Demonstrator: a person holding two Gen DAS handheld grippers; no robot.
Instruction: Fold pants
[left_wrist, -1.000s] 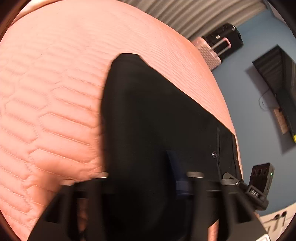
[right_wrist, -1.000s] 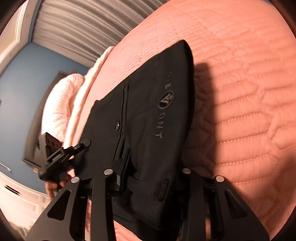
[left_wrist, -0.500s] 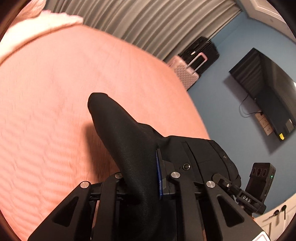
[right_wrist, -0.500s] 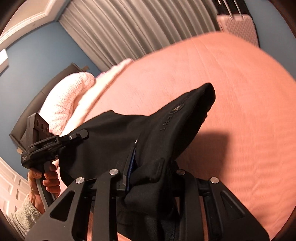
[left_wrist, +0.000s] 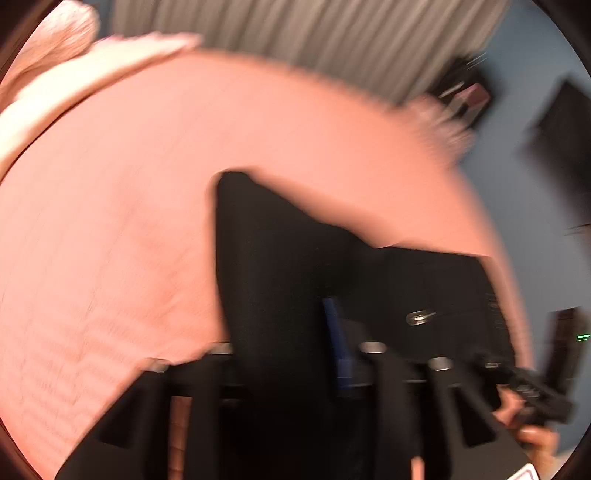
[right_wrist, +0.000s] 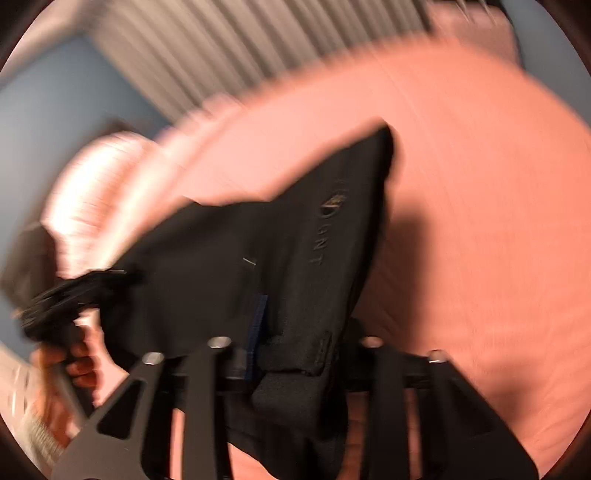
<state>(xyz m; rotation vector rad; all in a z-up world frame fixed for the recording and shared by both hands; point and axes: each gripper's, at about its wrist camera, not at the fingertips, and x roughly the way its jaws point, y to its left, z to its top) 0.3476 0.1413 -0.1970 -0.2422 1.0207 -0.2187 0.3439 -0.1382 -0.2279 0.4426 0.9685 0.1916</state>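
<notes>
Pink quilted bed (left_wrist: 110, 221) under blurred frames. Pants (right_wrist: 295, 258) lifted off bed, slung between both tools — left gripper (left_wrist: 295, 354) and right gripper (right_wrist: 295, 350) each clamped on cloth. Long axis pointing away from tools, toward far bed edge; neither gripper nearer.

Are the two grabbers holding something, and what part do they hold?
Both hold the black pants. The left gripper and right gripper each pinch the near edge, probably the waist end, above the pink bed.

Salmon-pink quilted bed (left_wrist: 110, 240), grey pleated curtains (left_wrist: 314, 37), blue walls (right_wrist: 55, 122).
</notes>
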